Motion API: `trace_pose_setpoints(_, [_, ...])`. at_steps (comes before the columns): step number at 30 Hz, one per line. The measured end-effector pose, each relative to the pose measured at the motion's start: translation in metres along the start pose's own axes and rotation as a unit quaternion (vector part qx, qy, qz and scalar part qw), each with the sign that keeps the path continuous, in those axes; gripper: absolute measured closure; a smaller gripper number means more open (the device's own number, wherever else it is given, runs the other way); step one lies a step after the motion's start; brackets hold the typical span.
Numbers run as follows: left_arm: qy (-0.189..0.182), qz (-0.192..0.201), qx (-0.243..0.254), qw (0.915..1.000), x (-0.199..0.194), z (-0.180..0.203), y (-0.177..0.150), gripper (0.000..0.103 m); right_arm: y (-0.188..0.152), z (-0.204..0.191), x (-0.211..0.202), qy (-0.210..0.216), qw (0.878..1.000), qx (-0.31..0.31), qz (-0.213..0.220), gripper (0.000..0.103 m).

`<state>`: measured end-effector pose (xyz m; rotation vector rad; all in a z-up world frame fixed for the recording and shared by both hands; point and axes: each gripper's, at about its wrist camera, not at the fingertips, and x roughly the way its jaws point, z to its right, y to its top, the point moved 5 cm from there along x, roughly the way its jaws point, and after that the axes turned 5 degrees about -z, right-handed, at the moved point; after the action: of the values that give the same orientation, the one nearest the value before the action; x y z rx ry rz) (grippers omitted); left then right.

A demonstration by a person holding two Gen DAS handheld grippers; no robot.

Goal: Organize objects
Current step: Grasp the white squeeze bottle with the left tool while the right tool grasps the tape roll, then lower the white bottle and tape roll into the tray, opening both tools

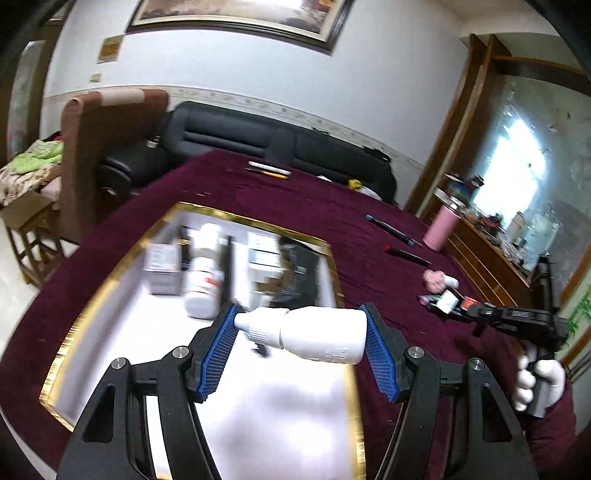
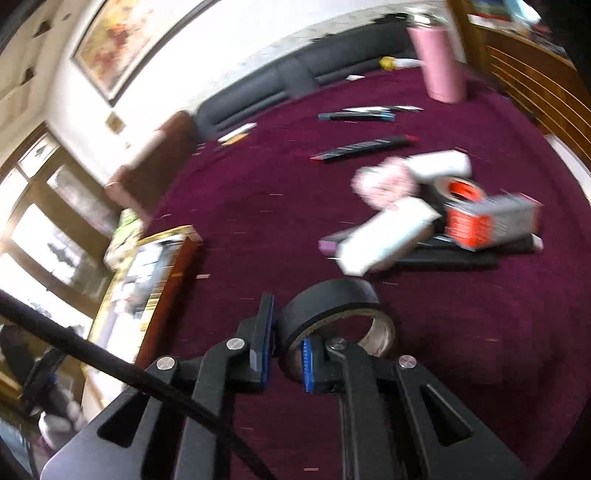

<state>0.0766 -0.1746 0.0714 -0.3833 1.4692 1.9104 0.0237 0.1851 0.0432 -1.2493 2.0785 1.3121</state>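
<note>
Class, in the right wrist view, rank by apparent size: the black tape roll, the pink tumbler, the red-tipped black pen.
1. Black tape roll, pinched in the right gripper; nearness to the camera inflates it.
2. Pink cylindrical tumbler, far back.
3. Red-tipped black pen, long but thinnest.

Background only: dark sofa [image 1: 236, 129] behind the maroon-covered table [image 1: 295, 199], brown armchair [image 1: 99, 147] at left, framed painting [image 1: 240, 18] on the white wall, wooden sideboard [image 1: 487, 258] at right with a cluttered top, cardboard box [image 1: 22, 210] at far left.
</note>
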Motion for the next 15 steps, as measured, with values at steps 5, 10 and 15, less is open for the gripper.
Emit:
trace_pose_setpoints(5, [0.032, 0.0, -0.012, 0.9994, -0.009, -0.031, -0.001, 0.042, 0.001, -0.067, 0.018, 0.078, 0.996, -0.039, -0.03, 0.092])
trace_pose_setpoints(10, [0.049, -0.023, -0.006, 0.9985, 0.002, -0.05, -0.002, 0.042, -0.005, -0.118, 0.059, 0.17, 0.98, -0.037, -0.094, 0.092])
trace_pose_setpoints(15, [0.054, -0.051, 0.002, 0.9972, 0.021, -0.063, -0.002, 0.042, -0.022, -0.151, 0.103, 0.195, 0.969, -0.042, -0.144, 0.092])
